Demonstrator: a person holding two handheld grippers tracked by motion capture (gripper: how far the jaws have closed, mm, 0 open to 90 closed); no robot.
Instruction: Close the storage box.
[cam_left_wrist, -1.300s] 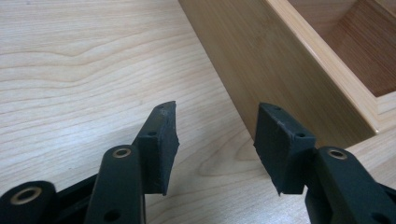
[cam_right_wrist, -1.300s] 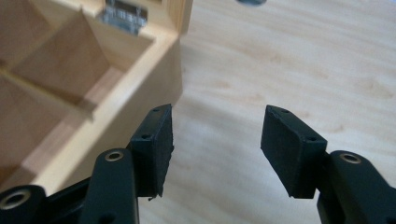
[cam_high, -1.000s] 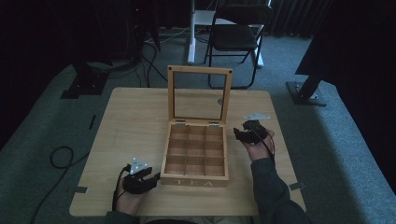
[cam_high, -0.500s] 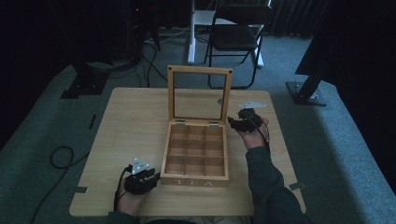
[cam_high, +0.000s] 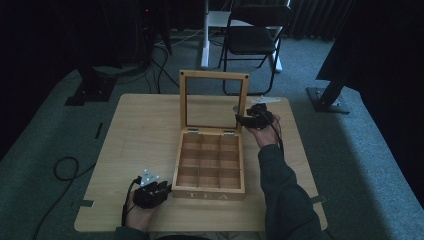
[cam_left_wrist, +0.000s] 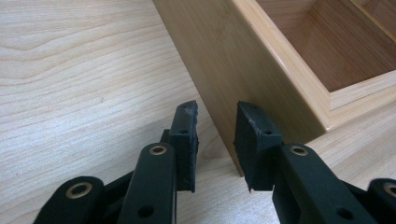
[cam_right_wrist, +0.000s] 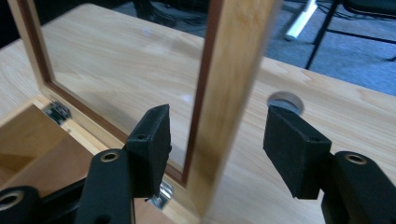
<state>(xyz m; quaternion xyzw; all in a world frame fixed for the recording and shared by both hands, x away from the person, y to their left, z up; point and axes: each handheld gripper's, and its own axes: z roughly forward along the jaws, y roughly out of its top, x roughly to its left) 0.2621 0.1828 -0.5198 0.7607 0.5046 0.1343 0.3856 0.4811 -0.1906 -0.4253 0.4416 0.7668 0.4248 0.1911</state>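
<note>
Your left gripper rests slightly parted at the near left corner of the tea box, gripping nothing. Farther off, your right gripper, up from the box's side a second ago, straddles the lid frame, jaws wide. You seem ready to close it: clamp next, then swing down.

My left gripper and right gripper are matte black, with blocky fingers, brass-ringed pivot holes, small screw holes, trailing black cables, grey triangular top plates. Dark sleeve on my right arm.
</note>
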